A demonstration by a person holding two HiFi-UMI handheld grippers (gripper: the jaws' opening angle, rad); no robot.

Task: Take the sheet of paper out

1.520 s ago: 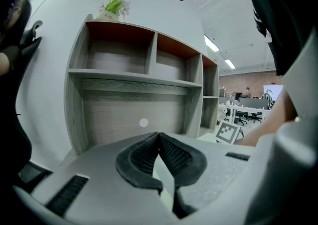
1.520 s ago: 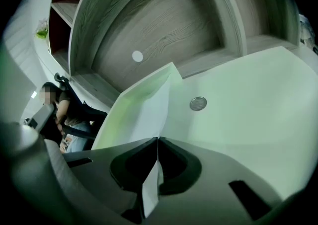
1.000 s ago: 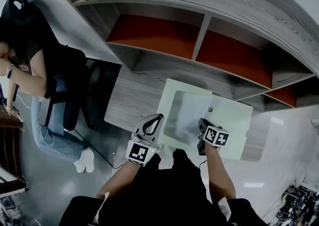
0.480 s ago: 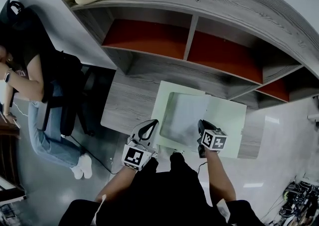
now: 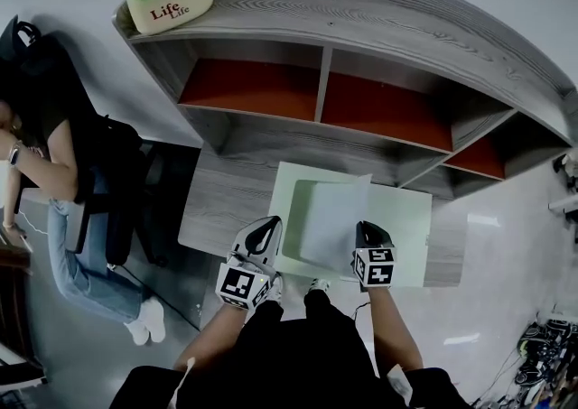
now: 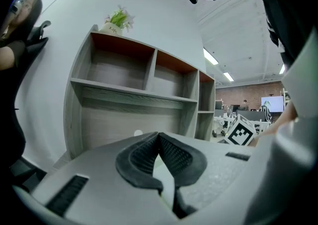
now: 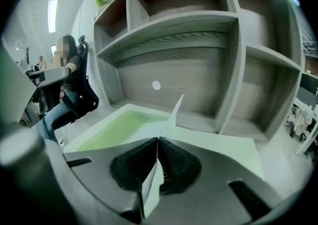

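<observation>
Before me stands a grey wood-grain desk. A shelf unit of the same wood runs along its far edge, its compartments backed in orange-red. An open pale green folder lies on the desk top, right of the middle and reaching the near edge. A white flower pot sits on the shelf unit's top board, at its left end.

Both forearms reach forward, elbows low. Left gripper sits near level, jaws closed on the pale-green folder edge. Right gripper is tilted down, jaws pinched tight on the white sheet, marker cube facing up.
</observation>
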